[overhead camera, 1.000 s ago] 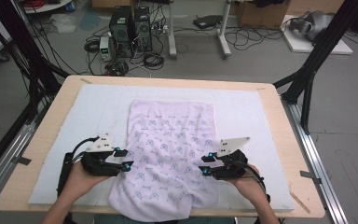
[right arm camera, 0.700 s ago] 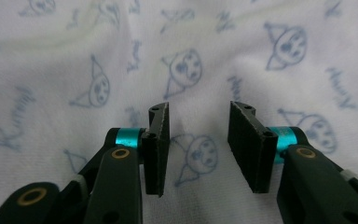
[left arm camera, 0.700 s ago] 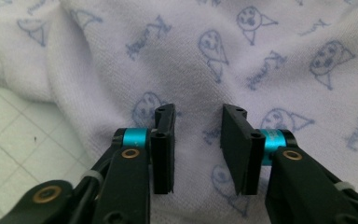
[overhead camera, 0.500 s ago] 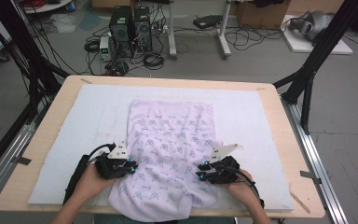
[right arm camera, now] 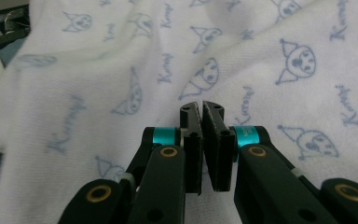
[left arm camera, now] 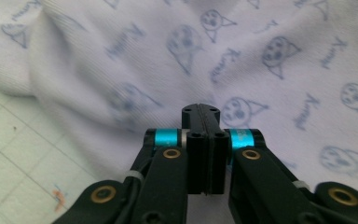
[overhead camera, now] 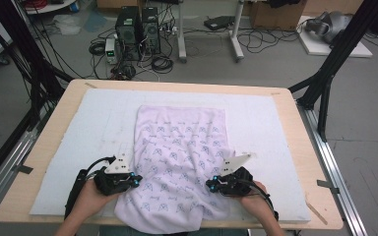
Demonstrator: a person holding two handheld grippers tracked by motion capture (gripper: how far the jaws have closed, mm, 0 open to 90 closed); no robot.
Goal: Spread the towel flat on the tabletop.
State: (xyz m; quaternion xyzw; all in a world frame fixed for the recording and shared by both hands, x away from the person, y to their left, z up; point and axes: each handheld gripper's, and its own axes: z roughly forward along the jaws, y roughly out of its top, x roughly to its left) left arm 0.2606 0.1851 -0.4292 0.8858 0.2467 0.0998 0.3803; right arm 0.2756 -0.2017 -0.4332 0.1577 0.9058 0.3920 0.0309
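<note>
A white towel (overhead camera: 182, 147) printed with small blue cat faces lies spread on the pale foam mat (overhead camera: 78, 128), its near end hanging over the front edge. My left gripper (overhead camera: 136, 183) sits at the towel's left edge near the front. Its jaws have just been closing and now meet at the tip (left arm camera: 200, 109) on the bunched fabric (left arm camera: 121, 60). My right gripper (overhead camera: 210, 186) is at the towel's right edge, level with the left. Its jaws have likewise just been closing, tips together (right arm camera: 201, 106) on a fold of the towel (right arm camera: 121, 60).
The mat covers a wooden table (overhead camera: 295, 147) with bare wood along its sides. Black frame posts (overhead camera: 325, 83) rise at the right and left corners. Computers and cables (overhead camera: 138, 34) stand on the floor beyond the far edge.
Both hands slid inward and toward the front edge, onto the towel's side edges. Both pairs of jaws went from open to closed there.
</note>
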